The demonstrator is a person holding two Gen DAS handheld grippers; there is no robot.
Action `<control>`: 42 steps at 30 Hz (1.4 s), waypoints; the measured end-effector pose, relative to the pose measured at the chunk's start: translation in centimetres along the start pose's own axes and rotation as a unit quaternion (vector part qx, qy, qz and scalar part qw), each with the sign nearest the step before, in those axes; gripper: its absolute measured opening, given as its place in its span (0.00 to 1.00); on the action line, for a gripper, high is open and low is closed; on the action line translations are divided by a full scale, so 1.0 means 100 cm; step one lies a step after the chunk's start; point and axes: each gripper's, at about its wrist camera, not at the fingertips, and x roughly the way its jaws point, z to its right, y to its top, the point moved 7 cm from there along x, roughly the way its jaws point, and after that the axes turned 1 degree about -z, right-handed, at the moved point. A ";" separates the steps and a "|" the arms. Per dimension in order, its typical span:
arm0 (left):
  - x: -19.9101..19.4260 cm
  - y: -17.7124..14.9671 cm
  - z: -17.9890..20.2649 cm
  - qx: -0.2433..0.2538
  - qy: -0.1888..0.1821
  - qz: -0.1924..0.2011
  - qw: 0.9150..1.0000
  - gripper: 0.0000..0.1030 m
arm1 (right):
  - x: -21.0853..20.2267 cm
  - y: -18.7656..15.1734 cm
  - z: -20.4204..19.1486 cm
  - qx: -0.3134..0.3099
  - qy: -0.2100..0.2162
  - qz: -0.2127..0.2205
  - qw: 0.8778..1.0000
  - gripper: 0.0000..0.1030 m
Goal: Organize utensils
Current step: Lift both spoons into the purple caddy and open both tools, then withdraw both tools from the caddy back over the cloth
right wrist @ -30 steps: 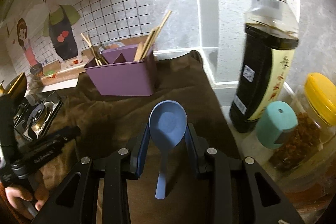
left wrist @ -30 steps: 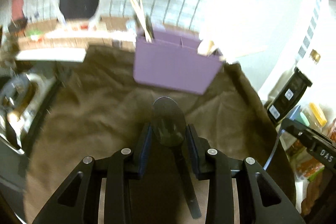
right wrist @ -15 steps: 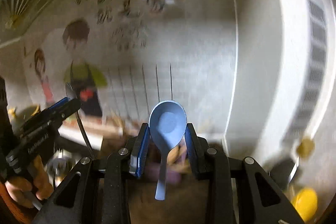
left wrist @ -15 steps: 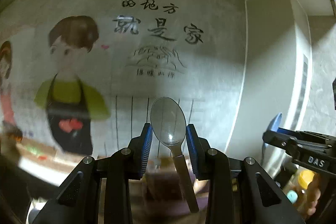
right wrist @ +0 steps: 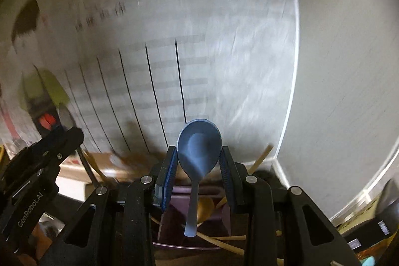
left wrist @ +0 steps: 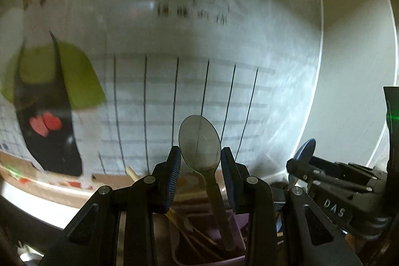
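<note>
White letters reading "DAS" are showing on the black body of the right gripper, low at the right edge of the left wrist view. "GenRobot.AI" is running in pale print along the black body of the left gripper, at the lower left of the right wrist view. Dark characters on the wall poster are smearing into blur and are not readable.

Below us the purple organizer is crowded: chopsticks lean out of it at angles, narrowing the way in. Just beyond it the illustrated wall closes the far side, with a corner to the right. We see the other gripper close on the right, hemming that side.
</note>
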 end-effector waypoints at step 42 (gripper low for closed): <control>-0.216 -0.156 0.059 0.001 0.132 -0.083 0.988 0.40 | -0.183 -0.176 0.038 -0.052 0.097 -0.028 0.994 0.48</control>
